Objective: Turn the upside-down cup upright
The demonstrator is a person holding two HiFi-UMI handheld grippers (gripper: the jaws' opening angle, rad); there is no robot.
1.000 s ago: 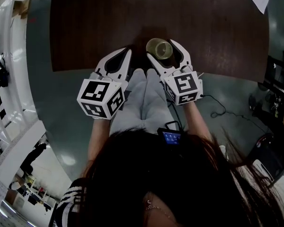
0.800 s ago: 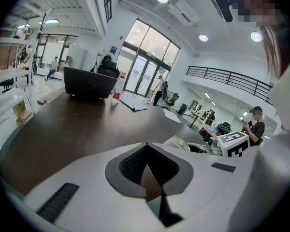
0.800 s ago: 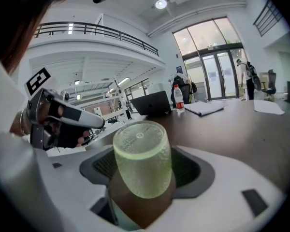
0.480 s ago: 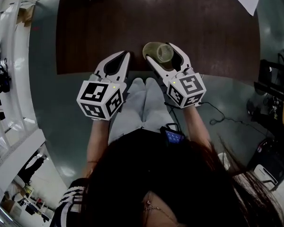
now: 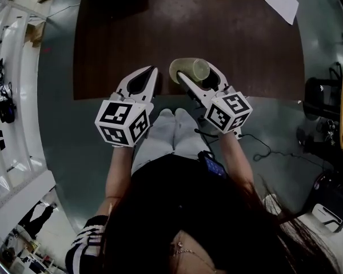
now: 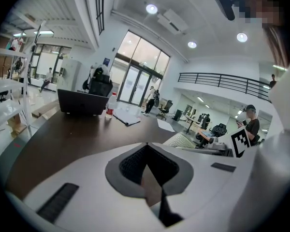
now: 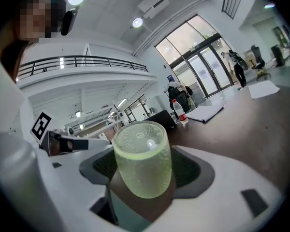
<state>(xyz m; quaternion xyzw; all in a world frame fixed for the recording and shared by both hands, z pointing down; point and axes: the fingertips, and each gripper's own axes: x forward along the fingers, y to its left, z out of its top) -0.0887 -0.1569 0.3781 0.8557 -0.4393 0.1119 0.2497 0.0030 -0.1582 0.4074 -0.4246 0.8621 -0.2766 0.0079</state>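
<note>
Green translucent cup (image 7: 142, 166) is pinched in the right claw (image 5: 194, 71) over the tabletop's (image 5: 234, 44) near edge. Its long axis crosses the jaws, closed base uppermost. Just left, the left claw (image 5: 152, 71) is pressed together and empty.

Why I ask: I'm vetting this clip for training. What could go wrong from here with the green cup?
The cup is tapered and pinched only by its sides in the right hand-held gripper, above the table; it may slip while tilted. It hangs near the table's near edge, so a drop could roll off. The left hand-held gripper is shut and empty, poorly placed to catch it.
</note>
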